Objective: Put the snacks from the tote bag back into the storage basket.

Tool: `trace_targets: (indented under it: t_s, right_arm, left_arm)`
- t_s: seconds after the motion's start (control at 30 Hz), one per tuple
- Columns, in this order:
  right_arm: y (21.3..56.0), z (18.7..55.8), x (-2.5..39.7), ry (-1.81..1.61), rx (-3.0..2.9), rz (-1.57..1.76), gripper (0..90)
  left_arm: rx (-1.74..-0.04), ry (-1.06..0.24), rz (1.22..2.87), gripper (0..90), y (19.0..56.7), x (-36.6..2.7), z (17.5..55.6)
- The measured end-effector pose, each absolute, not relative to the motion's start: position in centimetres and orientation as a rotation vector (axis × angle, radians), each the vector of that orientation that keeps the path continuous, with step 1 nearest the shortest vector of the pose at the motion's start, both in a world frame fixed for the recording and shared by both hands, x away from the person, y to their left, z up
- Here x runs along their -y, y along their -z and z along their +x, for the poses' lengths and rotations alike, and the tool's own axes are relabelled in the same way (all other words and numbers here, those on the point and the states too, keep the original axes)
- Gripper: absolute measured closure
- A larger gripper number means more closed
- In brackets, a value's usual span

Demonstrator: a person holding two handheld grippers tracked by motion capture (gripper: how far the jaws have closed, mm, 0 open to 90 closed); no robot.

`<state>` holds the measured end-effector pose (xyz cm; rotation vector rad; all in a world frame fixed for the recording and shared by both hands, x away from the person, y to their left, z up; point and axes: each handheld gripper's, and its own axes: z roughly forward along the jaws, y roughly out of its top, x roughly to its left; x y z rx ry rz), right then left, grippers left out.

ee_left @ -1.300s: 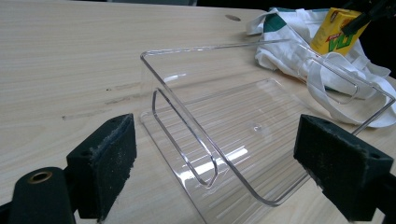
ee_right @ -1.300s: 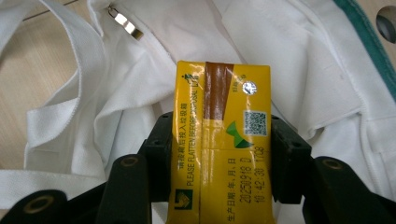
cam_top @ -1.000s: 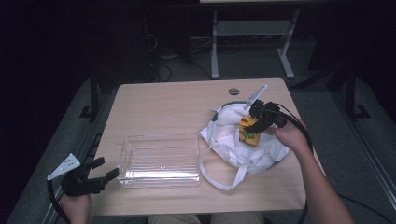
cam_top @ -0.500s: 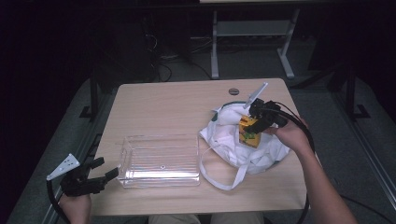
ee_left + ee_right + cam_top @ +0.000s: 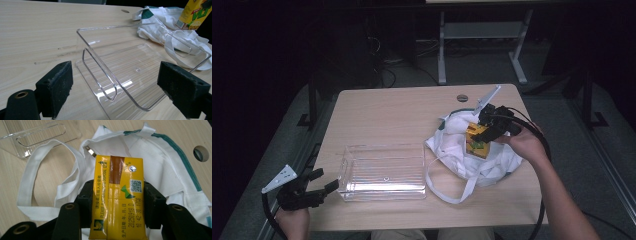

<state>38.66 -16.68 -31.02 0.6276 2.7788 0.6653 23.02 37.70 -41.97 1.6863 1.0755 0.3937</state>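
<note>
Overhead, the high view places the yellow drink carton (image 5: pixel 477 141) at about 3 o'clock on the surface (image 5: pixel 402 112), above the white cloth bag (image 5: pixel 472 160), with the clear plastic tray (image 5: pixel 384 171) at about 7 o'clock. Printed detail shows in the right gripper view: a foil straw hole, a square code and a date line on the carton (image 5: pixel 118 197), whose long axis runs along the tongs, its far end toward 12 o'clock of that view. The right tongs (image 5: pixel 117 205) are clamped on the carton, one pad on each narrow side; the bag (image 5: pixel 160 165) lies beneath, its strap looped toward the tray (image 5: pixel 37 137). From the left gripper view, the left tongs (image 5: pixel 125 87) stand wide apart, holding nothing, the tray's near handle end (image 5: pixel 100 72) between them; the carton (image 5: pixel 193 15) appears at 1 o'clock.
</note>
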Motion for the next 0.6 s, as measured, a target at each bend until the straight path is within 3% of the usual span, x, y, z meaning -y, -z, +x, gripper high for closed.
trace_targets:
  t_s: [0.6]
  right_arm:
    - [29.4, 37.0, 15.4, -0.667, -2.788, 0.556, 51.5]
  left_arm:
    - [-1.078, -0.395, 1.684, 12.8, 42.0, -37.7, 23.0]
